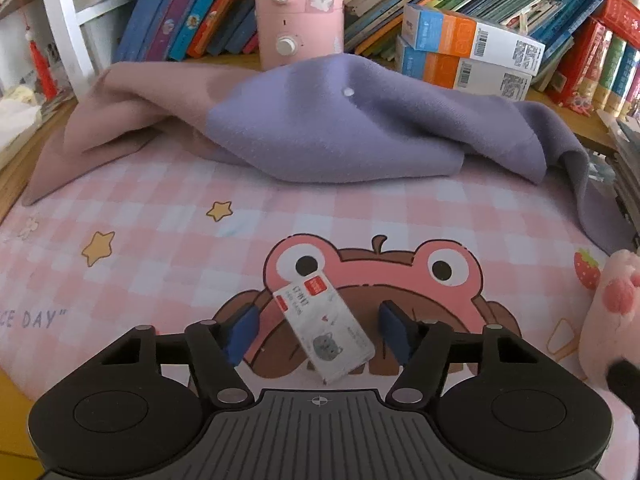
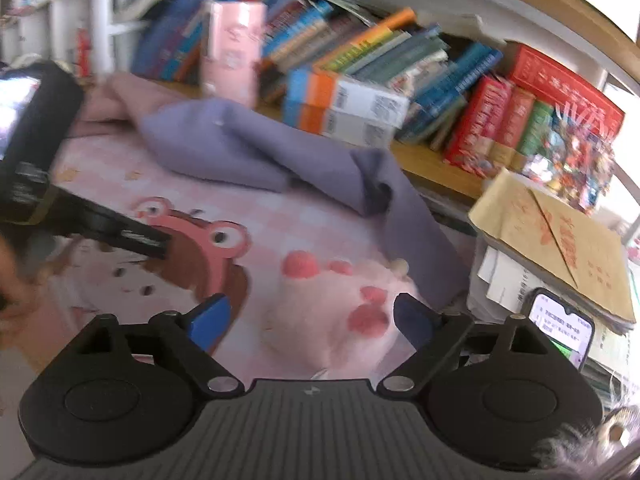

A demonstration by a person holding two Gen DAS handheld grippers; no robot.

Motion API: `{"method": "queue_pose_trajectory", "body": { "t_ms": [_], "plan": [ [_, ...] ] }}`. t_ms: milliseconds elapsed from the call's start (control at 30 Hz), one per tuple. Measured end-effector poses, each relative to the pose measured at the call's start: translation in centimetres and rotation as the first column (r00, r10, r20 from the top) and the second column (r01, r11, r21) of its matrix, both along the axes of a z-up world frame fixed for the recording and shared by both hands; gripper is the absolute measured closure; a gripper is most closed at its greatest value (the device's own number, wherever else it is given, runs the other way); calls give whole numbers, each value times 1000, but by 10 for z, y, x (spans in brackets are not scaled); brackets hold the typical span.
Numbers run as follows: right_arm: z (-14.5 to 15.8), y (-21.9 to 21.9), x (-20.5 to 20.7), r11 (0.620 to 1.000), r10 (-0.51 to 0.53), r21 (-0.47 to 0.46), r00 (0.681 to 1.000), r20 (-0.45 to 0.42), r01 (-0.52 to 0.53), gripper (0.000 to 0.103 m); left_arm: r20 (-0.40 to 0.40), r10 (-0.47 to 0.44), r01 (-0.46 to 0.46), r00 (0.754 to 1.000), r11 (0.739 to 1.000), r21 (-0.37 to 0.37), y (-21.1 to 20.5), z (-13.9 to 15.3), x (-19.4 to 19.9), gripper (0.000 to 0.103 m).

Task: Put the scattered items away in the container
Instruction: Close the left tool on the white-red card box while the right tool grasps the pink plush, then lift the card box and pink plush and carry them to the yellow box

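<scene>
A small white box with a grey cat and red labels (image 1: 326, 330) lies on the pink checked mat (image 1: 160, 232), between the open blue fingers of my left gripper (image 1: 320, 334), apart from both pads. A pink plush paw-shaped pouch (image 2: 340, 312) lies on the mat under my right gripper (image 2: 312, 322), which is open with the pouch between its fingers. The pouch also shows at the right edge of the left wrist view (image 1: 612, 312). The left gripper's body shows in the right wrist view (image 2: 80, 208). The right wrist view is blurred.
A purple and pink cloth (image 1: 320, 120) lies crumpled at the mat's far side. Behind it stand a pink appliance (image 1: 298, 12), stacked blue-orange boxes (image 1: 468, 52) and rows of books (image 2: 400, 60). A phone (image 2: 560, 328) and paper stack (image 2: 560, 240) sit at the right.
</scene>
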State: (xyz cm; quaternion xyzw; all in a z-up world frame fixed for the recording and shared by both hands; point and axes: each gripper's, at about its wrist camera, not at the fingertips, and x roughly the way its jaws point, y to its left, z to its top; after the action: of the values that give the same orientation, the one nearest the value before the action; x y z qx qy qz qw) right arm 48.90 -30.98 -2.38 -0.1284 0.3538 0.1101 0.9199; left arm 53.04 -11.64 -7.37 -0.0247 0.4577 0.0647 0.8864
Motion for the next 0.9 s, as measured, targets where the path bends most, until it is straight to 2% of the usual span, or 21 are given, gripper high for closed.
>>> {"method": "queue_pose_trajectory", "body": {
  "t_ms": [100,233,367,400,433,533,600,667,900],
  "plan": [
    [-9,-1,15,997,-75,-3,997,-22,75,9,9,-5,5,1000,1000,-1,-1,0,-1,45],
    [-24,-2,36,993,-114,32,987,-113,118,9,19,-5,5,1000,1000,-4,0,1,-6,58],
    [-27,-1,43,992,-114,45,988,-103,119,12,19,12,-12,1000,1000,-8,6,3,-7,75],
    [-28,-1,45,992,-115,45,989,-98,120,16,19,7,-6,1000,1000,-16,8,3,-7,75],
    [-29,0,48,991,-118,44,988,-96,123,24,18,-1,1,1000,1000,-17,9,3,-8,75],
    [-30,-1,50,992,-112,52,990,-86,117,34,13,9,-9,1000,999,-54,13,7,-14,75],
    [-26,-2,46,991,-93,86,992,-90,100,37,41,-8,11,999,998,-67,13,17,-23,75],
    [-20,-5,40,985,-74,151,992,-103,89,38,72,-39,44,997,996,-76,11,28,-34,75],
    [1,2,-2,972,-2,232,994,-105,27,38,125,-64,82,990,986,-145,12,67,-75,75]
  ]
}}
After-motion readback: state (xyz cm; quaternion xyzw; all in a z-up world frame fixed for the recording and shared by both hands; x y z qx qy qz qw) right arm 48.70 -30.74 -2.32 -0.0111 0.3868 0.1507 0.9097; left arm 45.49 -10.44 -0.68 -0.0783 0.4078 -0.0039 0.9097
